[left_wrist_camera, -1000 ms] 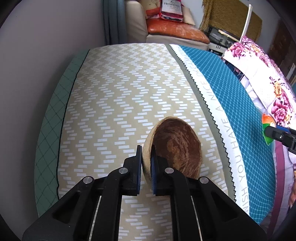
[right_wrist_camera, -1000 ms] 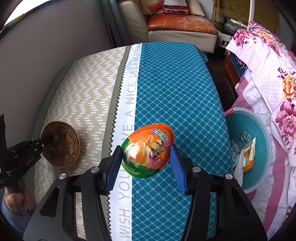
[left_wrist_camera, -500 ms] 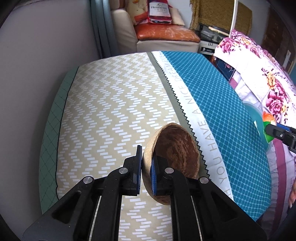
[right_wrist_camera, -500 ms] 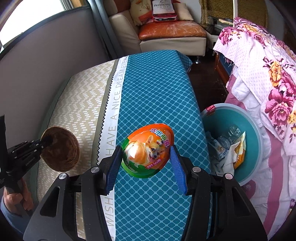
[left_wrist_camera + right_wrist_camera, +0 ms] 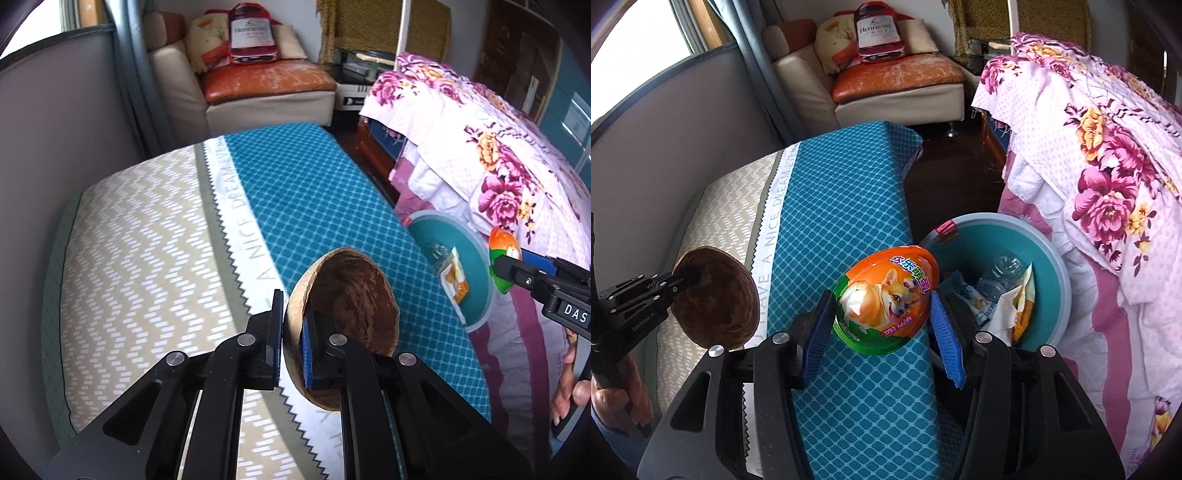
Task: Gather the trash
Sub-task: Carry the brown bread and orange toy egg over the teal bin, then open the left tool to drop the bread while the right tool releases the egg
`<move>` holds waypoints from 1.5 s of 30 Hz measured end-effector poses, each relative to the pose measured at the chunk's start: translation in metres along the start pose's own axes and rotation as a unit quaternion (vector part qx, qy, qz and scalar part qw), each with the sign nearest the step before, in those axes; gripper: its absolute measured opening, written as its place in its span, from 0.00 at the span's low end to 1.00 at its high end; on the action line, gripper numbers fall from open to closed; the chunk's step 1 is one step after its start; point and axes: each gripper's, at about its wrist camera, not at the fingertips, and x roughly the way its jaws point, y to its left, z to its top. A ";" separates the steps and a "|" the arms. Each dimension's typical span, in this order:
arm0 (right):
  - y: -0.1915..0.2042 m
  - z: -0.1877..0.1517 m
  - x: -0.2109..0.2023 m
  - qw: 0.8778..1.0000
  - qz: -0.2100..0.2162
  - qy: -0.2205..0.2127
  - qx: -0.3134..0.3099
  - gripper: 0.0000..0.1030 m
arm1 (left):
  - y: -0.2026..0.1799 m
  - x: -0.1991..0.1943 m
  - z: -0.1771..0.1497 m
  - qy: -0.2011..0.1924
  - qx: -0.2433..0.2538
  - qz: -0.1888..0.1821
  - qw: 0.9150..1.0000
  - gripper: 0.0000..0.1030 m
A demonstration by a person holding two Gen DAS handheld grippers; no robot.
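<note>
My left gripper (image 5: 291, 332) is shut on the rim of a brown coconut shell half (image 5: 351, 295) and holds it above the blue part of the mattress; the shell also shows in the right wrist view (image 5: 713, 299). My right gripper (image 5: 882, 328) is shut on an orange and green plastic egg (image 5: 886, 299) with a dog picture, held near the mattress edge beside a teal basin (image 5: 1056, 273). The basin holds a plastic bottle (image 5: 997, 273) and wrappers (image 5: 1023, 299). The egg (image 5: 502, 258) and basin (image 5: 476, 280) also show at the right of the left wrist view.
A mattress (image 5: 147, 258) with a beige zigzag and blue diamond cover fills the left. A floral pink blanket (image 5: 1108, 147) is heaped at the right. A sofa (image 5: 886, 81) with cushions stands behind. Dark floor (image 5: 953, 184) lies between mattress and blanket.
Both grippers have moved right toward the basin with their loads. The shell is now over the blue cover, and the egg is close to the basin's rim.
</note>
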 end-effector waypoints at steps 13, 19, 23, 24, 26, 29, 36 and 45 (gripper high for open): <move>-0.101 0.014 -0.024 0.997 -0.037 -0.025 0.059 0.49 | -0.121 0.044 0.038 0.011 0.083 -0.050 0.995 0.09; -0.126 0.011 -0.018 0.996 -0.042 -0.012 0.072 0.49 | -0.156 0.069 0.040 0.031 0.109 -0.061 0.992 0.09; -0.135 0.011 -0.012 0.996 -0.048 -0.005 0.077 0.49 | -0.166 0.084 0.039 0.044 0.116 -0.063 0.990 0.09; -0.136 0.011 -0.010 0.996 -0.049 -0.003 0.078 0.49 | -0.167 0.087 0.039 0.046 0.116 -0.064 0.990 0.09; -0.139 0.011 -0.005 0.996 -0.050 0.001 0.080 0.49 | -0.168 0.093 0.038 0.051 0.115 -0.063 0.990 0.09; -0.142 0.011 0.001 0.995 -0.050 0.007 0.083 0.49 | -0.168 0.101 0.039 0.058 0.115 -0.063 0.990 0.09; -0.143 0.012 0.008 0.995 -0.056 0.014 0.087 0.49 | -0.166 0.109 0.042 0.067 0.109 -0.069 0.989 0.09; -0.144 0.016 0.006 0.994 -0.069 0.011 0.087 0.49 | -0.163 0.106 0.043 0.062 0.101 -0.073 0.990 0.29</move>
